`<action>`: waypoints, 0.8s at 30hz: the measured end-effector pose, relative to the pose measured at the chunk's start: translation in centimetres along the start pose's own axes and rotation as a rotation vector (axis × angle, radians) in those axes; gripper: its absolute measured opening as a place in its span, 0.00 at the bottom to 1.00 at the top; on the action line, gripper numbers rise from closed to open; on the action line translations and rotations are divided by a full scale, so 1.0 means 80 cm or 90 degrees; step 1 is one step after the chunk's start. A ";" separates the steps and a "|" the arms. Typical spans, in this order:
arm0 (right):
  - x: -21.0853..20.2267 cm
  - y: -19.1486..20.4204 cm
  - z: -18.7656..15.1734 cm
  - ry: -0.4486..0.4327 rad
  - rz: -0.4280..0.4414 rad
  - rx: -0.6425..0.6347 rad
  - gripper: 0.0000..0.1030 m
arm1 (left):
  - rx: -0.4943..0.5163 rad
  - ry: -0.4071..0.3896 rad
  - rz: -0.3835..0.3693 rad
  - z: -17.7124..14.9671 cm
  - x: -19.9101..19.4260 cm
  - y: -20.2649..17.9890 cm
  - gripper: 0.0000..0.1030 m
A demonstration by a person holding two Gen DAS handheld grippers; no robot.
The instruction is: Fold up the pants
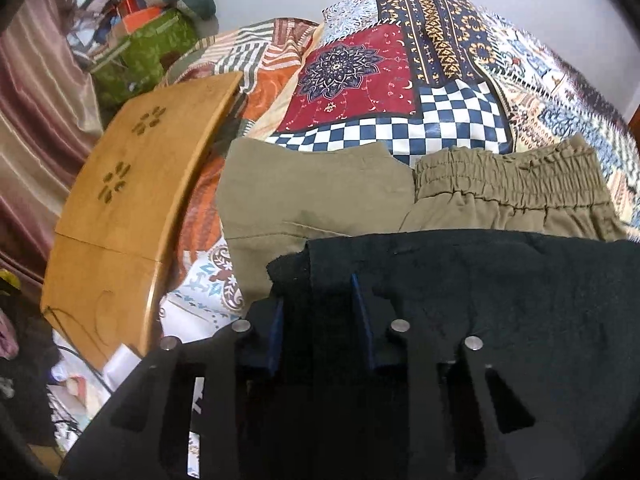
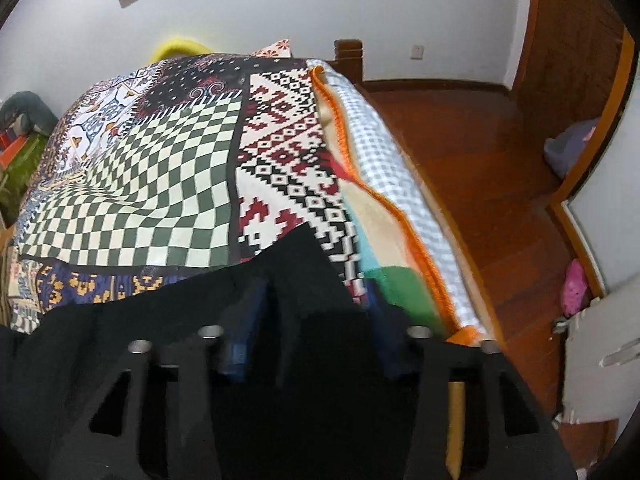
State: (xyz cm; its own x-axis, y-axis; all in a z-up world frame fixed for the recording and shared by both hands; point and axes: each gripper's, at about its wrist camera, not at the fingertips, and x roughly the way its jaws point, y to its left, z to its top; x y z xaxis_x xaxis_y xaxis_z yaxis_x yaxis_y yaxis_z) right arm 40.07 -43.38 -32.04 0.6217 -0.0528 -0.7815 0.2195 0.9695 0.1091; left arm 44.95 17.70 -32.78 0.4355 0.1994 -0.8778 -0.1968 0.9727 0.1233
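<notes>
Between both grippers' fingers (image 1: 362,300) (image 2: 250,320), black pants (image 1: 500,300) (image 2: 312,264) on the patchwork bedspread (image 1: 400,80).

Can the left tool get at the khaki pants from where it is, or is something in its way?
Probably not as things stand. The left tool is shut on the black pants, whose cloth lies over the near edge of the khaki pants beyond. It would have to let go first.
</notes>
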 end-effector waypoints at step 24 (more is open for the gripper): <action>-0.027 -0.025 0.011 -0.005 -0.002 -0.042 0.36 | 0.019 -0.034 0.046 0.001 -0.009 0.004 0.20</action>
State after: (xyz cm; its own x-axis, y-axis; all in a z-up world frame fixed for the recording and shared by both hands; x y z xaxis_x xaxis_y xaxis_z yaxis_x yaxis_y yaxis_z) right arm 38.94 -45.41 -30.06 0.6266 -0.0578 -0.7772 0.1724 0.9828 0.0659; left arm 44.65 17.91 -32.06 0.4680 0.2743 -0.8401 -0.2034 0.9585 0.1996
